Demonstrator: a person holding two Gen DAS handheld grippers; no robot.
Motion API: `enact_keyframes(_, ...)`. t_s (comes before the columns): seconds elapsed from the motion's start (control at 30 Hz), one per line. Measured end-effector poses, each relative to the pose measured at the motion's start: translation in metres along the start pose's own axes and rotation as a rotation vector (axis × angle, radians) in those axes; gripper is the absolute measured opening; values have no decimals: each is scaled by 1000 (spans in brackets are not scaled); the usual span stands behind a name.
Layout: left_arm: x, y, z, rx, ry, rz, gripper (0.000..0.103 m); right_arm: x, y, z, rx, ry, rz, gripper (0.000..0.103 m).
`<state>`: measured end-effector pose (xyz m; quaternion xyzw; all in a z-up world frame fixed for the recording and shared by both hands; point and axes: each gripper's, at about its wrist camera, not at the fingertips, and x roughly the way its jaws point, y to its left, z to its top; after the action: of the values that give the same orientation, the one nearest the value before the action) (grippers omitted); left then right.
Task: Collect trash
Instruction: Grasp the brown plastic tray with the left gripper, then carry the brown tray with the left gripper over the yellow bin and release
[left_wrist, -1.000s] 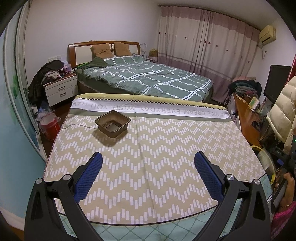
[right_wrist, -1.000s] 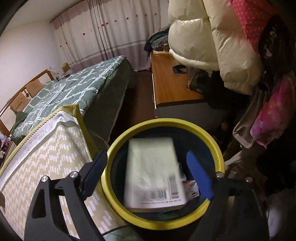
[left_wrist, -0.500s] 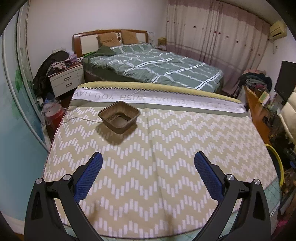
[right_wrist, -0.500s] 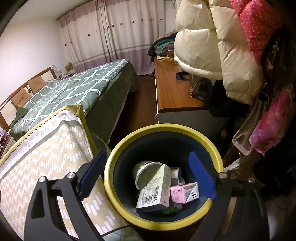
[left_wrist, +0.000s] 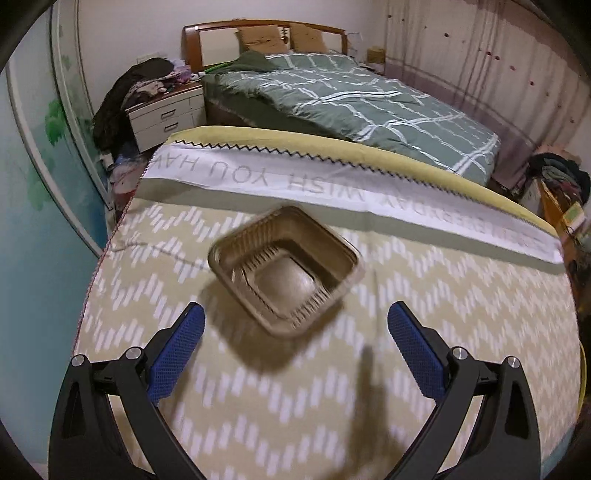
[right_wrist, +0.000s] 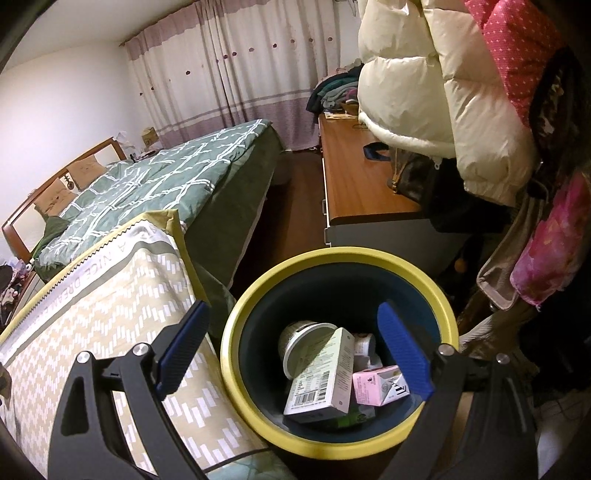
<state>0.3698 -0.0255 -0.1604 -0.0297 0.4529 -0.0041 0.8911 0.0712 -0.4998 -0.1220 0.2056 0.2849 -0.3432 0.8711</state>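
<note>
While most of the litter already sits binned, one piece is left out. Surface (left_wrist: 461, 314), covered in a zigzag cloth, fills the left wrist view; nothing else lies on the part visible. Bed (left_wrist: 351, 96) stands beyond its far edge.

Bin (right_wrist: 236, 354), yellow-rimmed with a dark inside, stands just beside the surface's corner, below the right view. Contents: a pale green carton (right_wrist: 323, 373) leaning on a white tub (right_wrist: 299, 338), a pink carton (right_wrist: 373, 389) next to it, smaller scraps underneath that are too hidden to name.

Brown plastic tray (left_wrist: 284, 269), square and ribbed, rests upright on the surface toward the far left, blurred in the frame. Judged the last item to collect.

Left hand-held gripper (left_wrist: 295, 345): jaws spread wide, holding nothing, tray just ahead of the tips and not yet between them.
Right hand-held gripper (right_wrist: 291, 345): jaws spread wide, empty, poised above the bin mouth.

Progress estimate: several items in, one tray left. Remaining steps, as judged: close on a tray wall, carry it across, drop it in.
</note>
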Motion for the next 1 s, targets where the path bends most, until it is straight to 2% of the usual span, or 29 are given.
enact_keyframes(0.3,28,2,24,-11,9,29,98,2,0,0,11,7,21,88)
enact_keyframes(0.33,30,2,26,-13,8,30,96,2,-1,0,11,9,24,88)
enact_keyframes(0.4,31,1,29,-7,-6,48,84,1,-1,0,13,5,30,88)
enact_keyframes(0.6,28,-7,31,17,0,19,80,-12,-4,-4,7,-25,69,88)
enact_keyframes(0.7,16,-24,23,44,-3,-22,80,-19,-9,-7,-20,-19,82,88)
enact_keyframes(0.8,-5,-58,15,105,-28,-73,80,-28,-19,-8,-40,-24,80,88)
enact_keyframes(1.0,-58,-166,-12,268,-51,-290,80,-58,-54,-3,-47,-62,70,88)
